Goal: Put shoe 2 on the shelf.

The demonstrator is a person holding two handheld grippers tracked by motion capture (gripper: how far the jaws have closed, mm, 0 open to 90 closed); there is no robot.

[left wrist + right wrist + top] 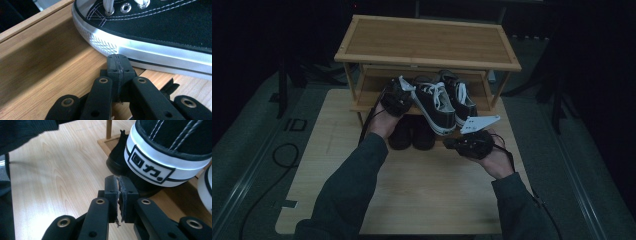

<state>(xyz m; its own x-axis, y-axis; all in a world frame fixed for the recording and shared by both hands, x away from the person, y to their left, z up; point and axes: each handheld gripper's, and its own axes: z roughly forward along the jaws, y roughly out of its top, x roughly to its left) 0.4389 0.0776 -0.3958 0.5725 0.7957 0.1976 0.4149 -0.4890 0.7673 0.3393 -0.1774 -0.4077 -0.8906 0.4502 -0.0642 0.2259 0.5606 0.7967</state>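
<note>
A black canvas sneaker with white laces and a white sole [434, 105] lies on the middle shelf of a wooden shoe rack [427, 40], its heel jutting over the front edge. My left gripper [409, 97] is by the sneaker's toe end; in the left gripper view its shut, empty jaws [117, 62] touch the ribbed white sole [150, 53]. My right gripper [448, 144] sits low in front of the heel. In the right gripper view its jaws [120, 186] are shut on nothing, just under the heel's logo patch [150, 167].
A second matching sneaker [460, 96] lies to the right on the same shelf. A pair of dark shoes [412, 132] stands on the bottom shelf, one of them [120, 160] behind my right jaws. The rack stands on a light wooden table [422, 190], dark floor around.
</note>
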